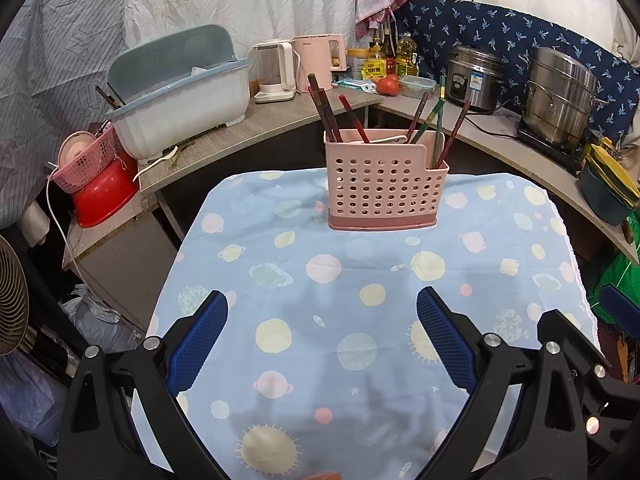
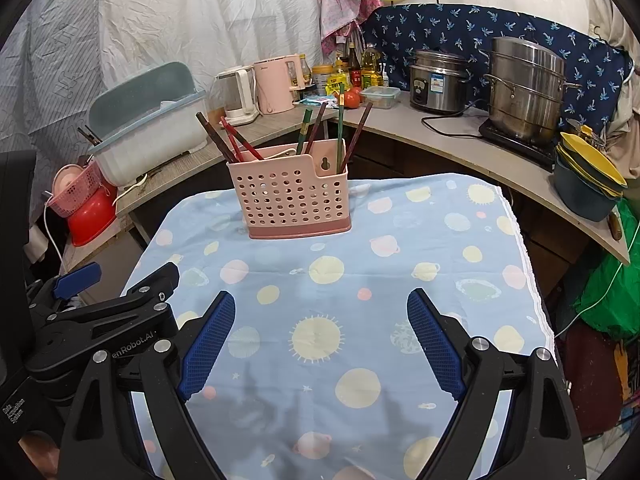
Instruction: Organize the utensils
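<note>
A pink perforated utensil holder (image 1: pixel 384 188) (image 2: pixel 291 195) stands upright at the far side of a table under a blue planet-print cloth (image 1: pixel 340 280) (image 2: pixel 340 280). Several dark red and green chopsticks (image 1: pixel 328 110) (image 2: pixel 340 124) stick out of its compartments, and a white spoon handle (image 1: pixel 390 140) lies across its top. My left gripper (image 1: pixel 322 306) hangs open over the near part of the cloth with nothing between its blue pads. My right gripper (image 2: pixel 320 306) is open too, empty, level with the left one. In the right wrist view the left gripper's body (image 2: pixel 100 320) shows at the left edge.
An L-shaped counter runs behind the table, carrying a blue-lidded dish bin (image 1: pixel 180 96), two kettles (image 1: pixel 276 70), oil bottles, a tomato (image 1: pixel 389 85), a rice cooker (image 1: pixel 474 78) and a steel steamer pot (image 1: pixel 558 100). Stacked bowls (image 2: pixel 588 176) stand at the right; a pink basket on a red basin (image 1: pixel 96 184) at the left.
</note>
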Demonstrator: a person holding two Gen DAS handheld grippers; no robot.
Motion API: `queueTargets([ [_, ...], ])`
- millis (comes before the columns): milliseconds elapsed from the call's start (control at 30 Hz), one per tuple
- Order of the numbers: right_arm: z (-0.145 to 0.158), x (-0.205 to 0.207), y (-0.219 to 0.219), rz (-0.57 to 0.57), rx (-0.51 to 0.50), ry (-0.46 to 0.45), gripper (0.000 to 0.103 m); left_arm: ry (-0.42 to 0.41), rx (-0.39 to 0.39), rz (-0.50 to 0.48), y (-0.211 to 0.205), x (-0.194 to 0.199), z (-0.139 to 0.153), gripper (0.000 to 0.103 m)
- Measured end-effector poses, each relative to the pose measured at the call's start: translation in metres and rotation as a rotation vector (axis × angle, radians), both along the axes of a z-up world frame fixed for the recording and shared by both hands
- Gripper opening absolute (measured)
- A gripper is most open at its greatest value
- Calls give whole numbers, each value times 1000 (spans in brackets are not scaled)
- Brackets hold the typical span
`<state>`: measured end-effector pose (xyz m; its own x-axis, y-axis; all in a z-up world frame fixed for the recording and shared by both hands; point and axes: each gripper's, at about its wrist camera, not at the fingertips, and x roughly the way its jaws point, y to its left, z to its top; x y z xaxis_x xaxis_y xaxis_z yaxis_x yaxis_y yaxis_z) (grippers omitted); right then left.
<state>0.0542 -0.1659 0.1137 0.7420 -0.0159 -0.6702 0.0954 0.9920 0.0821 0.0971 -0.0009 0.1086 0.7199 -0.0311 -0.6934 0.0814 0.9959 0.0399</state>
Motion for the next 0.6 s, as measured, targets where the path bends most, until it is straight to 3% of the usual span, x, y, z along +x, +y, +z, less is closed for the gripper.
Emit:
queueTargets([
  [600,-1,0,1,-2,-2,4,85,0,13,17,-1,-2,-2,91],
])
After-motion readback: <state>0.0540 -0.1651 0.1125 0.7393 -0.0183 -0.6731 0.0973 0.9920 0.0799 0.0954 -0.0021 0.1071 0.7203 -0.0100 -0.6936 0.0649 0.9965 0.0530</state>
